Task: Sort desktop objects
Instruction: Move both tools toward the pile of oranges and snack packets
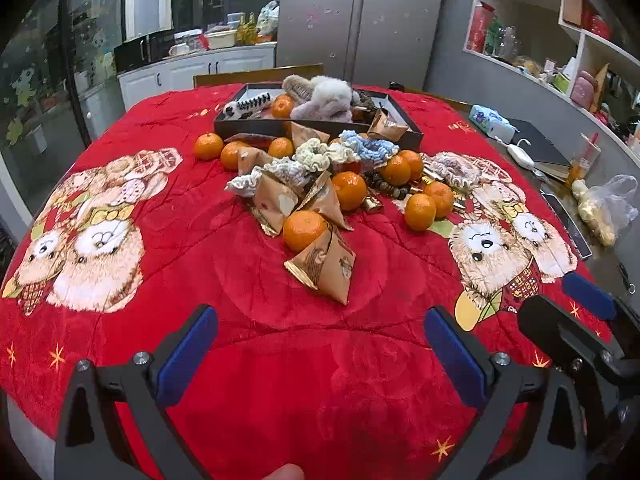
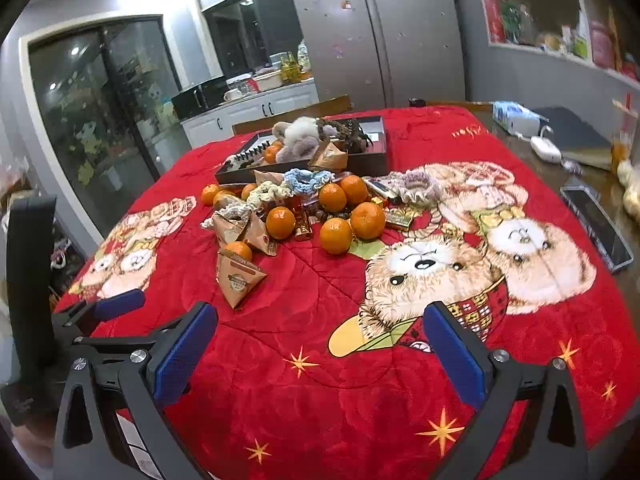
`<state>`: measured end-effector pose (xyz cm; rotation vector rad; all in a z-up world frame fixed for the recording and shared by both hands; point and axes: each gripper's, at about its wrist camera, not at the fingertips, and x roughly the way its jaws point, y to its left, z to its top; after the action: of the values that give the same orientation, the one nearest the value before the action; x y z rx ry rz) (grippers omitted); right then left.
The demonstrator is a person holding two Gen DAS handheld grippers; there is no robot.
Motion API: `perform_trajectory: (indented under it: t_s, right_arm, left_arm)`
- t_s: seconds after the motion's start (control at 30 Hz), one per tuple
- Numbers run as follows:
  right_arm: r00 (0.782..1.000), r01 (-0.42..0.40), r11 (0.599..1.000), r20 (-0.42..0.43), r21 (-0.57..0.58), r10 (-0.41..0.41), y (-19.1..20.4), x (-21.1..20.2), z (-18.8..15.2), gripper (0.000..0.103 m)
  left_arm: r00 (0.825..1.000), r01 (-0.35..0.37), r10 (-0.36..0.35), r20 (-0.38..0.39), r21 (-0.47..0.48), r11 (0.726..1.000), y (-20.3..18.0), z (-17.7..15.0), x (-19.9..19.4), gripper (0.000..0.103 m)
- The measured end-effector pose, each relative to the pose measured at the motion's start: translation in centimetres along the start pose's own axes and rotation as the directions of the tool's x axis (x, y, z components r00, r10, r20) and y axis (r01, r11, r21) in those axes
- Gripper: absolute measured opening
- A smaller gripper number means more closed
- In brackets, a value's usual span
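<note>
Both hand-held grippers gape empty; only the left wrist view shows a fingertip (image 1: 282, 472) below the left hand-held gripper (image 1: 320, 356).

Bare red blanket (image 1: 304, 352) lies open up to the crowded pile of tangerines (image 1: 305, 229) and packets (image 1: 324, 266).

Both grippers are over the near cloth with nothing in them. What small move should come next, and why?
Probably ease the left gripper forward toward the nearest brown triangular packet. Both it and the right gripper are open and empty, and that packet lies closest, at the pile's near edge, below a mandarin.
</note>
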<state>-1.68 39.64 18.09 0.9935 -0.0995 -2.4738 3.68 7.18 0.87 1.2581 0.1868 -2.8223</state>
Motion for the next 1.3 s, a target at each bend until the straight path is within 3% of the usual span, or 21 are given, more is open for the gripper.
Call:
perform_trajectory:
  t_s: [1.3]
  right_arm:
    - [0.996, 0.041, 0.998, -0.076, 0.047, -0.037, -1.0, 5.0, 1.5, 0.103]
  left_arm:
    - [0.996, 0.049, -0.051, -0.078, -0.021, 0.999, 1.5, 1.4, 4.9, 0.103]
